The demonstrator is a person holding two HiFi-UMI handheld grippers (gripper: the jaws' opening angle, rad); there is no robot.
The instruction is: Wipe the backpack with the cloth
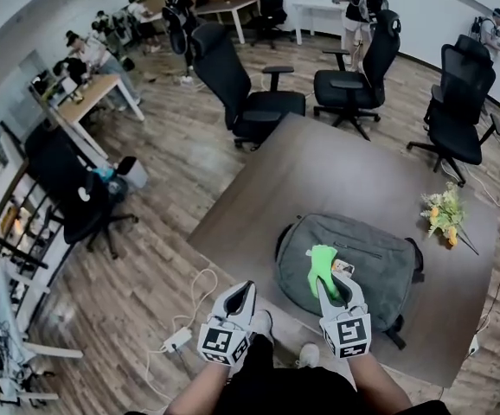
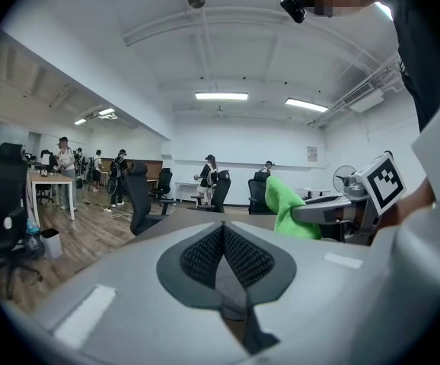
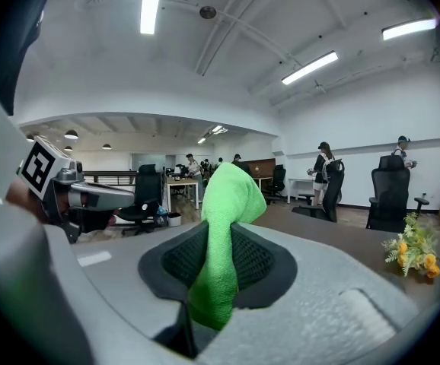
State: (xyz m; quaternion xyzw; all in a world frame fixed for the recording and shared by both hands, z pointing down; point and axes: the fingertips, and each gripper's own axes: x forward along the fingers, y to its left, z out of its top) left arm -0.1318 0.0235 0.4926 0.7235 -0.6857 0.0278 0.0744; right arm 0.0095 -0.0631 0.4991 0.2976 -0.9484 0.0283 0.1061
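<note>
Right gripper (image 3: pixel 214 268) is clamped on the green cloth (image 3: pixel 231 196). Left gripper (image 2: pixel 224 253) is closed, nothing held. Backpack (image 1: pixel 380 262) is seen only in the head view, laid flat on the table (image 1: pixel 319 171). Cloth is held over it, contact not resolvable. Tag (image 1: pixel 343 267) on the backpack is possibly printed, unreadable.

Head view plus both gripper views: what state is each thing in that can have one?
Left claw: shut, empty.
Right claw: shut on the cloth.
Cloth: bunched, pinched partway along.
Backpack: lying flat on the table.
Flowers: lying on the table, apart from the backpack.
</note>
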